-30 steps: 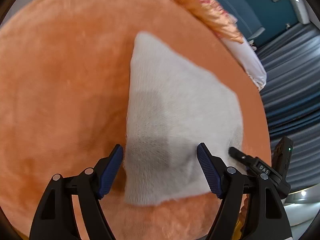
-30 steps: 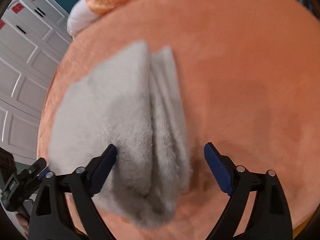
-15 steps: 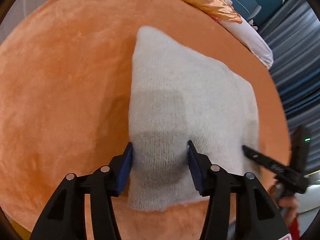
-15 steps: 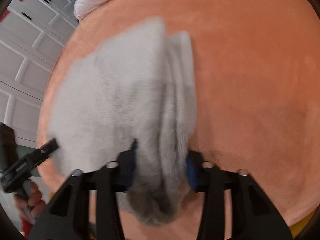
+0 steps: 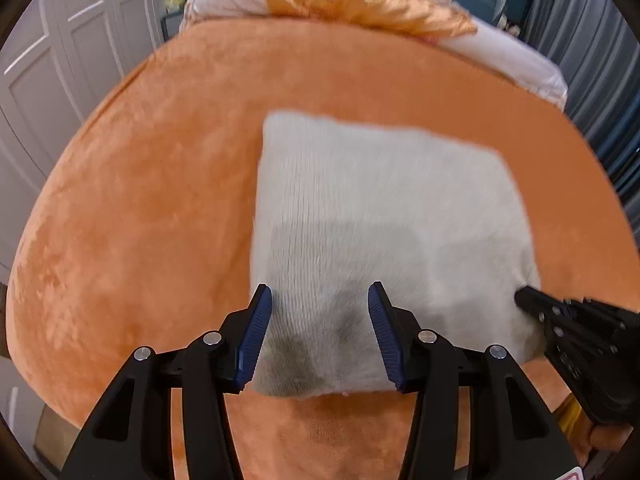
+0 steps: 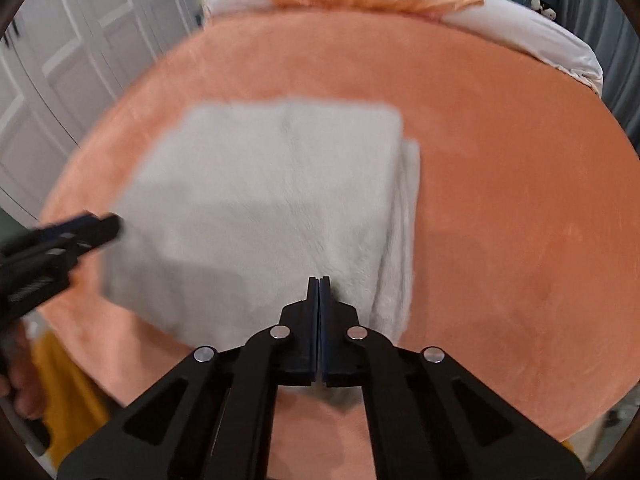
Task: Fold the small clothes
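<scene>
A folded white knit garment lies as a flat rectangle on the orange plush bed cover. My left gripper is open, its blue pads astride the garment's near left edge. My right gripper is fully shut, jaws pressed together over the garment near its front right corner; no cloth shows between them. The right gripper also shows in the left wrist view at the garment's right edge. The left gripper shows in the right wrist view at the garment's left edge. Stacked fold layers show along the garment's right side.
A white pillow with a gold patterned cloth lies at the far end of the bed. White panelled cupboard doors stand to the left. Blue curtains hang to the right. The bed's front edge is close below the grippers.
Both grippers have drawn back and tilted up, so the garment sits farther off. The right gripper has gone from open to fully shut. The left gripper has narrowed a little but stays open.
</scene>
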